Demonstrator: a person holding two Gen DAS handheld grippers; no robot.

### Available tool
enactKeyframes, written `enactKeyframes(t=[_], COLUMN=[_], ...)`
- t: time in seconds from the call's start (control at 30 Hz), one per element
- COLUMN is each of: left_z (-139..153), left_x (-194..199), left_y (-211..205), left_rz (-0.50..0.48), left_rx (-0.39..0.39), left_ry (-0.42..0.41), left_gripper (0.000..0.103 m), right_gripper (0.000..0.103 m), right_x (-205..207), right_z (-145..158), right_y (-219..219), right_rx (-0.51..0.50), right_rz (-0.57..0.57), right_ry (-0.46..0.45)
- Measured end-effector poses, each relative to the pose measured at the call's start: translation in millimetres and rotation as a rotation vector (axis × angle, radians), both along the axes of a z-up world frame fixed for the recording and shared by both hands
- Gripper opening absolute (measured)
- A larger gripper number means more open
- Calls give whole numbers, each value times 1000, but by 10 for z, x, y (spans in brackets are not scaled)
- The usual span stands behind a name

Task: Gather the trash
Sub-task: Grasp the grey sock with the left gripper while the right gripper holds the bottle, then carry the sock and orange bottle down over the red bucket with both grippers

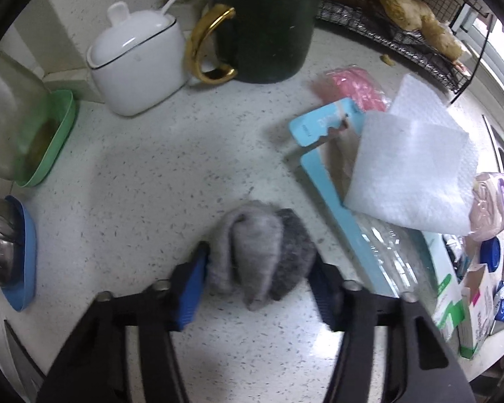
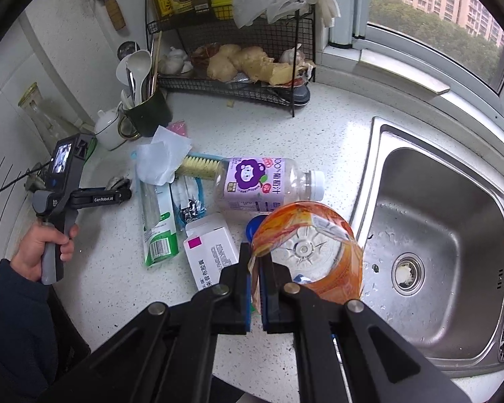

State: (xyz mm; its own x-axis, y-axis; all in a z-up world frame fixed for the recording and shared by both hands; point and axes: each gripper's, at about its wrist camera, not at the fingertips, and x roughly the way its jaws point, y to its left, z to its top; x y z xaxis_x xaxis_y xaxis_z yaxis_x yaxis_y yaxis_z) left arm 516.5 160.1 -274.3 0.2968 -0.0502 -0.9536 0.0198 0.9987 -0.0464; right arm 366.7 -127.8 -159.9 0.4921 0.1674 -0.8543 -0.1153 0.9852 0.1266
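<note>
Trash wad (image 1: 262, 255), grey, lies between hand-held gripper (image 1: 257, 282) pads near tissue (image 1: 410, 164).

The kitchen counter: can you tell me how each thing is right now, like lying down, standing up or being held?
Grey fuzzy wad: on the counter, between the left gripper's pads.
Orange-labelled bottle: pinched by its label in the right gripper.
Purple-labelled bottle: lying on its side, capped.
Dark green mug: upright, holding utensils.
White sugar pot: lid on.
Sink: wet, no dishes.

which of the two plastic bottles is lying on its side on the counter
The clear bottle with the purple label, white cap pointing toward the sink. The orange-labelled bottle is pinched by its label in the right gripper, base facing the camera.
</note>
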Motion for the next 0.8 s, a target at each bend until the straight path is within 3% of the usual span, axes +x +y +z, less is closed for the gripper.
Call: enactKeyframes(t=[0.3, 0.8], left_z=[276, 1227], left_x=[-263, -1718], left_y=[-148, -1162], left_rz=[14, -97], left_rx=[-40, -24], left_ry=[-34, -155], left_gripper=[41, 41], right_gripper=[3, 3], right_x=[-177, -791], right_z=[91, 305], right_y=[-36, -130], right_rx=[24, 105], right_rz=[8, 142], right_ry=[-29, -95])
